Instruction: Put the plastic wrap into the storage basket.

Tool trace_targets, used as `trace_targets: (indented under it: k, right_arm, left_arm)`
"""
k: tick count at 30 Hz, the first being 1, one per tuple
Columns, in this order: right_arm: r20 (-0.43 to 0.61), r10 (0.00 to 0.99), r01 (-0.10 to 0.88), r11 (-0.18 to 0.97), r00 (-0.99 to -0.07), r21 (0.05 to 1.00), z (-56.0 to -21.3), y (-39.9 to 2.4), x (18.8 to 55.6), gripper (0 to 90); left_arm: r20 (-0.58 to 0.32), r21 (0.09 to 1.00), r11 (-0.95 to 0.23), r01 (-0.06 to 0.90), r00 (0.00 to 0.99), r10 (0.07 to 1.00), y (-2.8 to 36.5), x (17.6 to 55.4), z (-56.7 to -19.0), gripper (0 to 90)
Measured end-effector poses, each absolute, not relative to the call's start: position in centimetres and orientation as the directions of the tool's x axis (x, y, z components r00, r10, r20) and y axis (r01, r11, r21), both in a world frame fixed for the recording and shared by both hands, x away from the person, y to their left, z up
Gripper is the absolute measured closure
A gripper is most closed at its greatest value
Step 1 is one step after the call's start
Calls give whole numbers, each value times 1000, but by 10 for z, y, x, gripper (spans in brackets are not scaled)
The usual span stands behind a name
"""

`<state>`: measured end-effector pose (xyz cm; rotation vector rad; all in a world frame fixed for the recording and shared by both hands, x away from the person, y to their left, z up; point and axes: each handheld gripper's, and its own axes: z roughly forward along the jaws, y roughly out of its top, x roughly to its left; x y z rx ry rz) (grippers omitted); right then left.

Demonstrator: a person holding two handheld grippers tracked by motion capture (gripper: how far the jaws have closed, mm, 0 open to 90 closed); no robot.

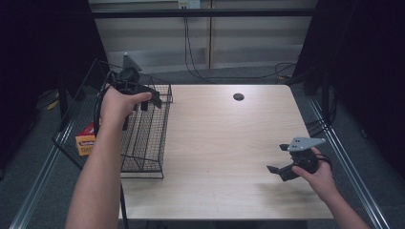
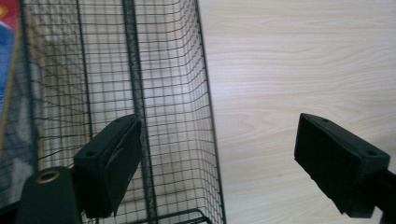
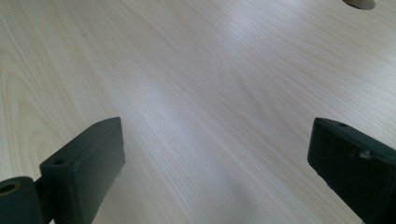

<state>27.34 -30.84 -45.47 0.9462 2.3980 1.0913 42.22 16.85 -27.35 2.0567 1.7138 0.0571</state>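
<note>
A black wire basket [image 1: 143, 138] stands at the table's left edge, partly overhanging it. My left gripper [image 1: 149, 98] hovers open above the basket's far right corner. In the left gripper view its jaws straddle the basket's right wall [image 2: 205, 116], one jaw over the inside and one over the tabletop, touching nothing. A yellow and red packet [image 1: 86, 140] lies in the left part of the basket, with its edge [image 2: 9, 51] seen through the mesh. My right gripper [image 1: 278, 160] stands open low over the table's right front part, nothing between its jaws [image 3: 215, 163].
The light wooden table [image 1: 224, 143] has a dark cable hole [image 1: 238, 97] near its far edge, also visible as a cable hole [image 3: 358, 3] in the right gripper view. Metal rails [image 1: 344, 152] run along both sides of the table. Cables hang at the back wall.
</note>
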Motion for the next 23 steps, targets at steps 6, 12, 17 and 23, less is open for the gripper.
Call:
trace_targets:
  k: [6, 12, 17, 23]
  right_arm:
    - [-31, 693, 431, 482, -720, 763, -455, -309, 274, 38]
    - [-31, 693, 433, 484, -720, 760, -455, -308, 274, 38]
    - [-33, 693, 431, 484, -720, 762, -455, -308, 274, 38]
    - [-35, 694, 431, 485, -720, 761, -455, -308, 274, 38]
  left_arm:
    - [-264, 376, -161, 913, 272, 925, 152, 419, -277, 150]
    - [-282, 387, -204, 899, 326, 902, 134, 414, -282, 154]
    - [-288, 403, -239, 883, 371, 883, 118, 409, -285, 149]
    - [-286, 403, -272, 874, 403, 870, 106, 407, -291, 139]
